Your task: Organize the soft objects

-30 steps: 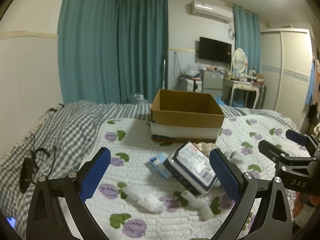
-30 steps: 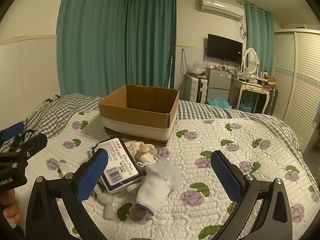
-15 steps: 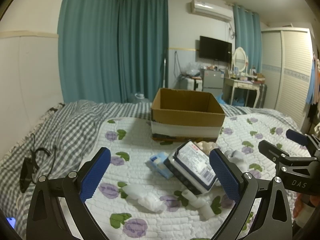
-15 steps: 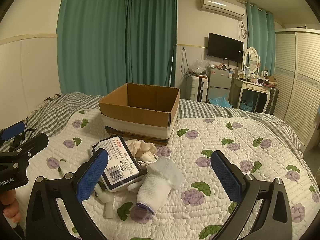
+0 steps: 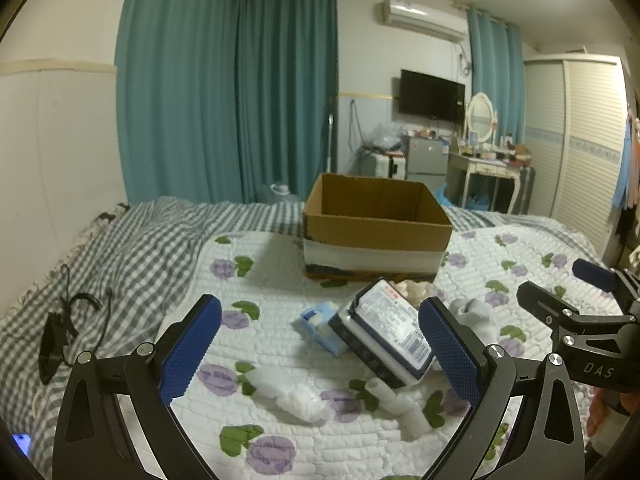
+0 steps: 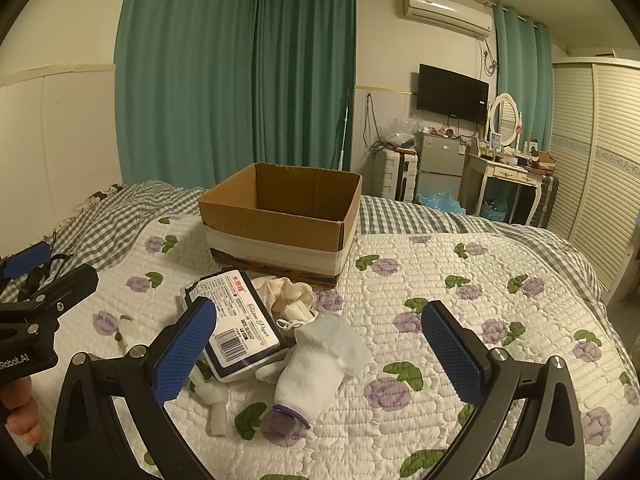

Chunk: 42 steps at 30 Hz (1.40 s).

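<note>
Softness is the main thing here: the white sock (image 6: 316, 364), near centre on the quilt (image 6: 480, 280), looks light and limp, and would likely bunch if pinched at its loose far end; the rolled middle seems the better hold. The tissue pack (image 6: 236, 320) to its left looks squashy but slick in its wrapper, so a grip across its narrow sides should hold best. Cream cloth (image 6: 288, 296) lies crumpled just beyond, touching the pack. A small blue packet (image 5: 320, 324) and white plastic bits (image 5: 288, 394) lie on the left.

The right gripper (image 6: 320, 354) hovers with fingers spread wide, holding nothing; the left gripper (image 5: 320, 350) is likewise wide open and empty.

The box (image 6: 280, 216) stands open at the far side. The pack overlaps the sock's edge and may drag along.
</note>
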Each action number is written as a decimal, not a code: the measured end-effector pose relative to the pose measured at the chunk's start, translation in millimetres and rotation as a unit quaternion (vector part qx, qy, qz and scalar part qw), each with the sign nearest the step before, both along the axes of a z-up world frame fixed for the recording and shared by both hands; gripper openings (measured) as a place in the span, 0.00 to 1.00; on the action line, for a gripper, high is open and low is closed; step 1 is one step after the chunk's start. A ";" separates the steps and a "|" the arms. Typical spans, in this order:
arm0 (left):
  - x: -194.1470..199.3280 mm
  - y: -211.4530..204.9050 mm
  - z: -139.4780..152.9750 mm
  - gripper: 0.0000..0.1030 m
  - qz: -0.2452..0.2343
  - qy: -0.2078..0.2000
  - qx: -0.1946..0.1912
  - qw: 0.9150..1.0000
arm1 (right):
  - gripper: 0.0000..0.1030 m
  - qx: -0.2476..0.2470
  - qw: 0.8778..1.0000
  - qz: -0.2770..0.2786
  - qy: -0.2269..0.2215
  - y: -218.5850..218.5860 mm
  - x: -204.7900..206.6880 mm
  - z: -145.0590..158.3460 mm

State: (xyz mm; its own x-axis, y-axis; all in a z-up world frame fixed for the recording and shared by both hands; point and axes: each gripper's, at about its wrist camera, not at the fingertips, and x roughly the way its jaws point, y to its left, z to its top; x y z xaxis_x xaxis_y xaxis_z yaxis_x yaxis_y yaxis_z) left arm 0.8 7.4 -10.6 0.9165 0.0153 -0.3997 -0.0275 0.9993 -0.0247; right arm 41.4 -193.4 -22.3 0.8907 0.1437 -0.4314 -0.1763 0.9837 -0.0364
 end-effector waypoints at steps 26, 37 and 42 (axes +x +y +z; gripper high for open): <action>0.3 0.3 0.0 0.98 -0.001 0.001 0.001 1.000 | 1.00 -0.008 1.000 -0.002 0.001 -0.3 2.1 -1.6; 12.9 -9.5 -22.7 0.98 -0.003 0.040 0.004 0.999 | 0.96 -0.029 0.995 -0.001 0.090 -4.6 39.2 -40.2; 22.8 -17.5 -35.0 0.98 0.001 0.063 0.016 0.998 | 0.87 -0.048 0.990 0.006 0.130 4.8 60.2 -69.8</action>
